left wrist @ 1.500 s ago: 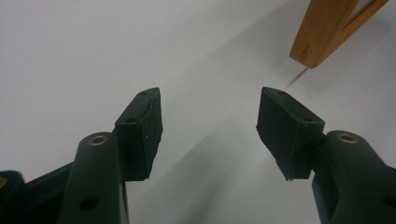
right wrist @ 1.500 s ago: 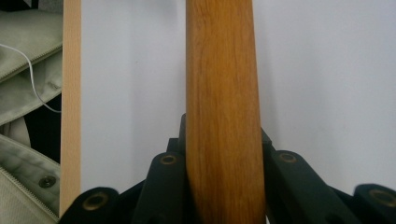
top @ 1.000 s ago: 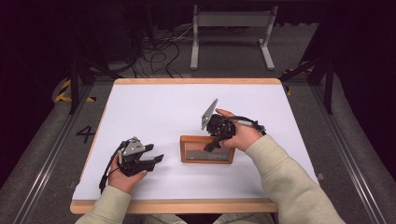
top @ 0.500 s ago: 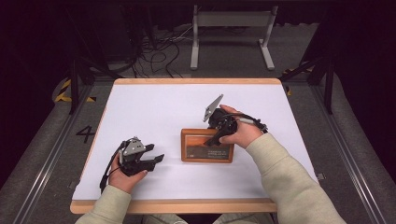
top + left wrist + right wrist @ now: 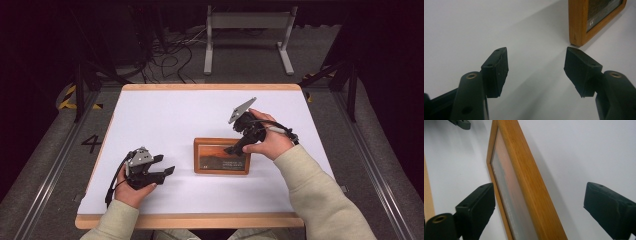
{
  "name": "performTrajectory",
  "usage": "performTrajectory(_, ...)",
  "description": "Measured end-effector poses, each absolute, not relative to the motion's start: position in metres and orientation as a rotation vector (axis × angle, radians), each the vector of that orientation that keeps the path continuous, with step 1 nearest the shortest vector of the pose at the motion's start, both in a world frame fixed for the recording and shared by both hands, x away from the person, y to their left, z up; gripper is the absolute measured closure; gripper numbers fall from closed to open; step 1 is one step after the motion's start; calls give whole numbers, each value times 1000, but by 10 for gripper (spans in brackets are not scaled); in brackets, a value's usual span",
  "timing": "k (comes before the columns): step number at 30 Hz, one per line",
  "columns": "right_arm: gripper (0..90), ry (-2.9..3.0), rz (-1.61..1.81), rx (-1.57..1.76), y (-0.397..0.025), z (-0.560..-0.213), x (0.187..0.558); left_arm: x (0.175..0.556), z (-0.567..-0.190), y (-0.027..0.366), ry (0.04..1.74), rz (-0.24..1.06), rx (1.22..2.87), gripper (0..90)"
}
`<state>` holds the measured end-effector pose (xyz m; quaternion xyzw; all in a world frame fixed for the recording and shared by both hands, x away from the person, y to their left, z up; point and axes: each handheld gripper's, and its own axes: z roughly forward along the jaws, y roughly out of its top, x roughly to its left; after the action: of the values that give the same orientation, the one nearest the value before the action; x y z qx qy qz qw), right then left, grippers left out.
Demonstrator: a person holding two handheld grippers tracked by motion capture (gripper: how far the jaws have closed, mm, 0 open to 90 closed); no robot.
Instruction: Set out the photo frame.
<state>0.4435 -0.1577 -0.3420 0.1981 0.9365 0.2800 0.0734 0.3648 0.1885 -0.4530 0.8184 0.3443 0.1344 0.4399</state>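
The picture frame (image 5: 222,156) lies flat, face up, on the white worktop (image 5: 165,115), a little right of centre and toward my near edge. From here I judge it rigid and fairly light, a wooden surround with what looks like a glazed front, so the pane is the fragile and probably slippery part and I would keep the pads off it. The wood rail is the place to take hold: I would pinch across one rail, or get a jaw under an edge first, since a frame lying flat offers little to grab from above. In the right gripper view the long wooden rail (image 5: 529,182) runs up between my jaws, which stand wide apart on either side of it and touch nothing; the right gripper (image 5: 239,146) sits over the frame's top right corner in the high view, my hand (image 5: 270,142) behind it. The left gripper (image 5: 162,167) rests well off to the left of the frame, jaws likewise spread and empty, and its own view catches just one corner of the frame (image 5: 584,22) at the top right. What I cannot make out: the picture itself reads as an orange blur with a line of small pale lettering, illegible. Whether there is a stand or hanger on the back is hidden, and I cannot tell how thick the frame is.
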Motion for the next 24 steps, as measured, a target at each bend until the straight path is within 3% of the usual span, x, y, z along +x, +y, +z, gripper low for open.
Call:
performTrajectory(9,57,2750,890,682,-196,-329,428,361,-451,192,860,330,2033,298)
performTrajectory(24,57,2622,1009,828,-247,-332,407,355,-450,206,886,321,1996,287)
